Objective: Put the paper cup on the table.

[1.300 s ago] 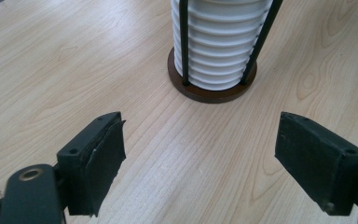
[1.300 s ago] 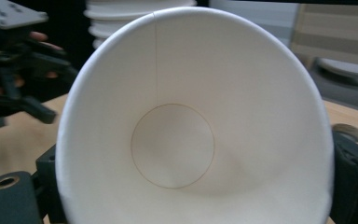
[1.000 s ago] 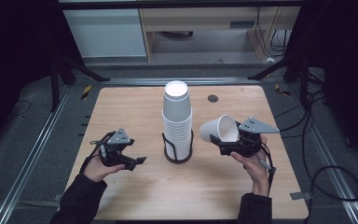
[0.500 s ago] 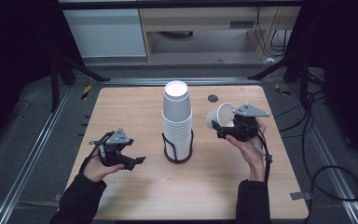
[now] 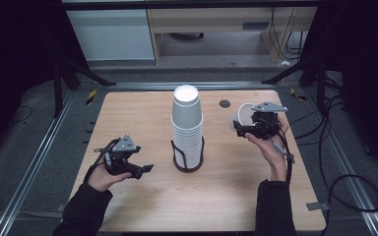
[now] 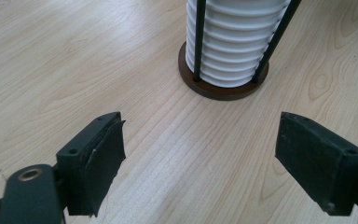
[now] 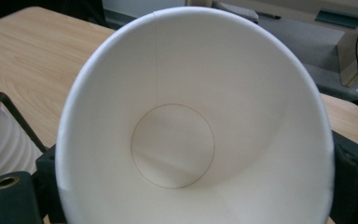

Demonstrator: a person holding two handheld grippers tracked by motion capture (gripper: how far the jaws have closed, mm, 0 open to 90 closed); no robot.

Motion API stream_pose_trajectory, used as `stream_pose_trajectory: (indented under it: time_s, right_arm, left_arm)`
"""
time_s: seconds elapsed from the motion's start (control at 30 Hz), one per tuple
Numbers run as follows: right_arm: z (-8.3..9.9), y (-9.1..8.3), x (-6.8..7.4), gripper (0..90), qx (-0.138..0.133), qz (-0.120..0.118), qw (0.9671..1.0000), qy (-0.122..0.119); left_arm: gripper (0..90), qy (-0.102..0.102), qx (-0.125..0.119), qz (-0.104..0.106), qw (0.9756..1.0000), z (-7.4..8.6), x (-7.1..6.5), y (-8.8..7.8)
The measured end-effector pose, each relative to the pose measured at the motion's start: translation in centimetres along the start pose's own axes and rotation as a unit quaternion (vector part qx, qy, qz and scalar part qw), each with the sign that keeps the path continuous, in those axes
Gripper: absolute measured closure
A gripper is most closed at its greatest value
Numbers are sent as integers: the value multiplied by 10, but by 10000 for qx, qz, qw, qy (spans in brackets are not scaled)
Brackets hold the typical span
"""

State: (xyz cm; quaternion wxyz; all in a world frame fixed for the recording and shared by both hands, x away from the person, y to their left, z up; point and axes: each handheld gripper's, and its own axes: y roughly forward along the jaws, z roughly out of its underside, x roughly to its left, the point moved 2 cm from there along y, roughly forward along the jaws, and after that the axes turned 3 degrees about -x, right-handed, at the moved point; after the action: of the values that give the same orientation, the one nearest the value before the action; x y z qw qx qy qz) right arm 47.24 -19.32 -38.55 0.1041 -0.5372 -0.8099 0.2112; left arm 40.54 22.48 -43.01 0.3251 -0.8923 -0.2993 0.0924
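Observation:
A tall stack of white paper cups (image 5: 187, 125) stands upside down in a black wire holder (image 5: 187, 162) at the table's middle; its ribbed rims (image 6: 235, 39) rise in the left gripper view. My right gripper (image 5: 243, 129) is shut on a single white cup (image 5: 239, 120), held on its side above the table, right of the stack. That cup's open mouth (image 7: 191, 126) faces the right gripper camera. My left gripper (image 5: 142, 171) hovers low at the front left, jaws wide open with nothing between them (image 6: 200, 158).
The wooden table (image 5: 128, 113) has a small dark round hole (image 5: 225, 103) near its back edge. Black frame legs and cables lie on the floor around it. A pale cabinet stands behind.
My right gripper has carried the cup away from me toward the back right of the table. The left gripper has stayed in place, open.

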Motion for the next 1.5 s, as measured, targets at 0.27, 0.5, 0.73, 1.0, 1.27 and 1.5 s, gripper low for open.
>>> stream_pose_trajectory:
  time_s: [0.27, 0.5, 0.73, 1.0, 1.27, 1.5]
  right_arm:
    - [6, 8, -16, 88, 447, 189, 9988, -36]
    - [14, 9, -32, 88, 819, 333, 9961, -50]
    - [29, 12, -46, 88, 1263, 425, 9911, -36]
    - [42, 19, -54, 88, 1781, 580, 9823, -87]
    - [50, 21, -62, 87, 2066, 641, 9763, -111]
    - [54, 24, -65, 86, 2198, 564, 9739, -58]
  left_arm:
    - [149, -13, 2, -10, 10000, 1, 1, 0]
    - [149, -10, 40, 0, 10000, 1, 1, 1]
    - [149, -3, 68, -33, 10000, 2, 1, 2]
    - [149, -2, 91, -58, 9999, 3, 2, 2]
    - [149, -5, 80, -45, 10000, 2, 1, 2]
    - [147, 4, 90, -31, 10000, 2, 1, 2]
